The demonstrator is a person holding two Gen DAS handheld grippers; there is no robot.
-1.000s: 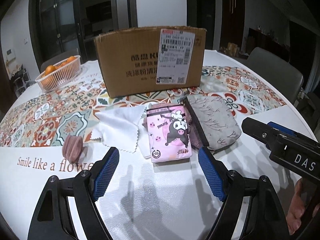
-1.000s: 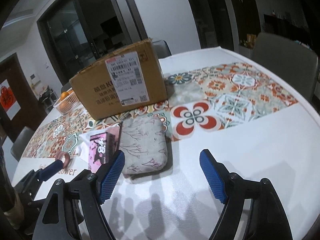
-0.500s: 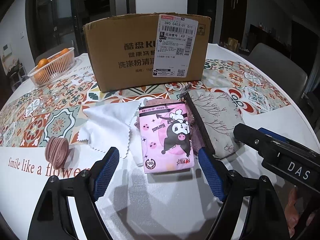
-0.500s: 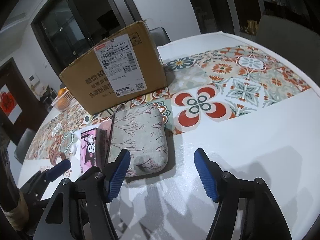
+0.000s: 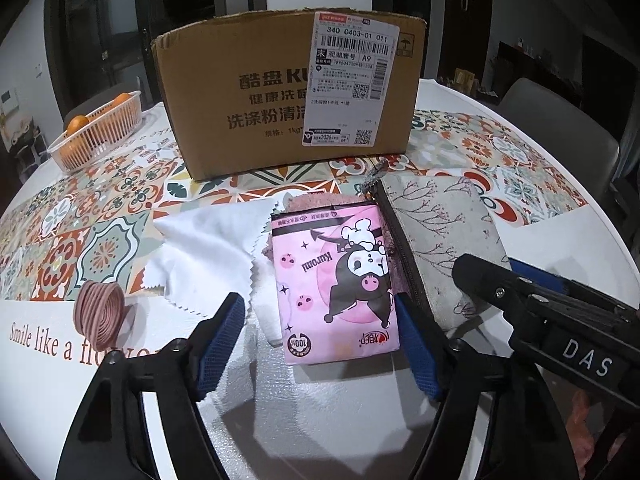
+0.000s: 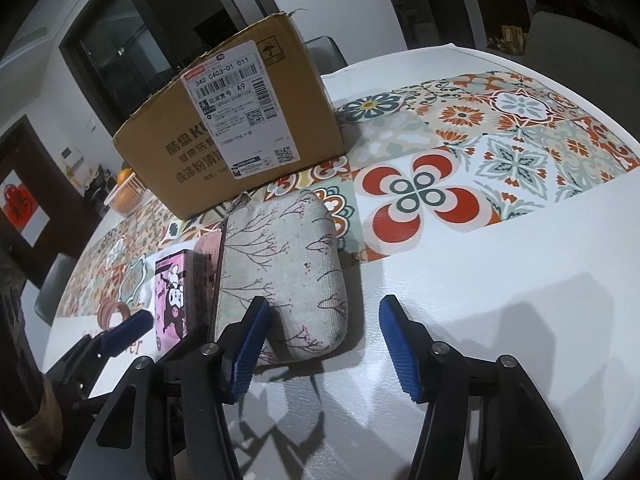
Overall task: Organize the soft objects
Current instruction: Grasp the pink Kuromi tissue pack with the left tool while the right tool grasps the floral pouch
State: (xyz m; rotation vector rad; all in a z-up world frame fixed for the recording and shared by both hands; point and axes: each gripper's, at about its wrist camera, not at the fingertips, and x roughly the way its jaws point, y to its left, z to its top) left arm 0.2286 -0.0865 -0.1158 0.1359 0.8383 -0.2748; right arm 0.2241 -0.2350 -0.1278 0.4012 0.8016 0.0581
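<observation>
The left tongs [image 5: 320, 344] point down at the pink pack [image 5: 334, 284], which lies flat on the worktop [image 5: 360, 420] straight ahead of them. Its long axis runs away from the camera, toward the box [image 5: 288, 92], so its two long edges face the two pads. The near end of the pack sits between the fingertips [image 5: 222, 340]: the right-hand pad is just beside the pack's edge, the other stands clear of it over the white cloth [image 5: 208, 252]. The jaws have just been closing but are apart, pressing on nothing.

The right tongs [image 6: 324, 344] are aimed at the grey pouch [image 6: 280, 272], which lies just beside the pack on its right, zip edge against it and long axis also running toward the box. Here the line-up is off-centre (the pouch is wider than the gap): the left pad lies over the pouch's near end, the other over bare worktop well to the right. These jaws have also just been closing, and they too are apart with only the pouch's near right corner between them.

Each item thus has its own nearer hand: pack to the left, pouch to the right. The left tongs look nearly square for a squeeze across the pack's short width, while I judge the right would need to shift leftward or take the corner.
</observation>
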